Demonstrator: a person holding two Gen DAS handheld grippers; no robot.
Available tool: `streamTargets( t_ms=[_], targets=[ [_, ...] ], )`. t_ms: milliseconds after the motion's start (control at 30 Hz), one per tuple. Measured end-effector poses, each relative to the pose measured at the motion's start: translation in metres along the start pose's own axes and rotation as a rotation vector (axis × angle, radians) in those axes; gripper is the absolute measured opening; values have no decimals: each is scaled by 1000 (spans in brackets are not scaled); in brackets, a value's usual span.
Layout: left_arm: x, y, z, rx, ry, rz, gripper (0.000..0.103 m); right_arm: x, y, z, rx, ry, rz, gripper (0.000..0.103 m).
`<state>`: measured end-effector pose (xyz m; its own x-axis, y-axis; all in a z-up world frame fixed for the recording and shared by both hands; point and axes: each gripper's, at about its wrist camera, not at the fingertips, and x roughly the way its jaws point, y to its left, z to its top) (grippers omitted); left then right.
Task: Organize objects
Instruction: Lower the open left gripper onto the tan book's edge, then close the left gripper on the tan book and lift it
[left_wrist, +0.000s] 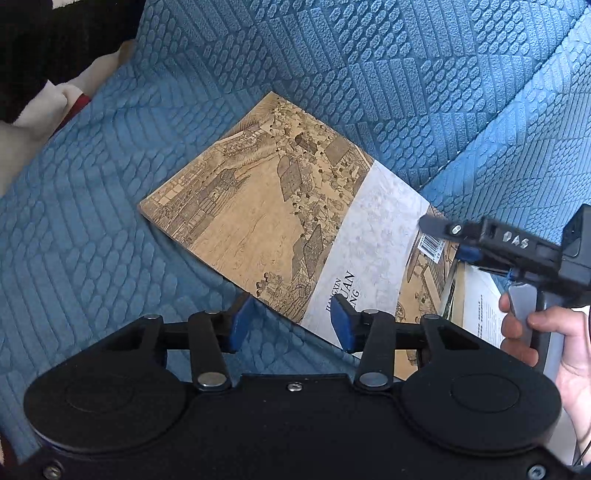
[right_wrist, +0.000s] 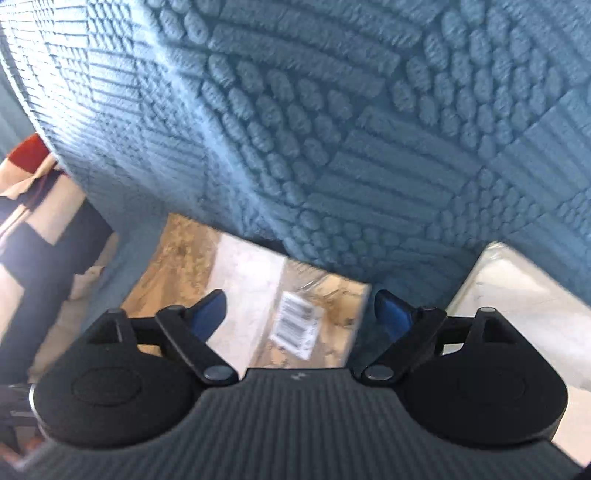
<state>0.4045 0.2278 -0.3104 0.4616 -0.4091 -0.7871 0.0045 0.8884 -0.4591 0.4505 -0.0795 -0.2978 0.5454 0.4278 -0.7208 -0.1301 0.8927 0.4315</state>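
A thin book with an old brown painting on its cover and a white band lies flat on the blue quilted sofa seat. My left gripper hangs open over the book's near edge, with its right pad above the cover and its left pad above the fabric. My right gripper, held by a hand, reaches in from the right over the barcode corner. In the right wrist view that gripper is open, with the barcode and the corner of the book lying below the gap between its pads.
A second publication with white printed pages lies partly under the book's right end and shows as a pale glossy sheet. A cream, black and red blanket sits at the sofa's left. The blue backrest rises right behind the book.
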Motion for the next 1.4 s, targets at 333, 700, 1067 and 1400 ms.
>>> streamTargets(
  t_ms=[333,700,1067,1400],
  targets=[
    [-2,16,4,-113,2,-31,38,-11,-4,-5,74,-12,66,65],
    [-4,26,4,-199,-1,-41,37,-52,29,-3,-9,-60,244,65],
    [-12,35,-3,-302,2,-62,38,-21,57,-21,-7,92,-41,25],
    [-42,70,-45,-644,15,-306,58,-77,70,-31,259,-51,216,11]
  ],
)
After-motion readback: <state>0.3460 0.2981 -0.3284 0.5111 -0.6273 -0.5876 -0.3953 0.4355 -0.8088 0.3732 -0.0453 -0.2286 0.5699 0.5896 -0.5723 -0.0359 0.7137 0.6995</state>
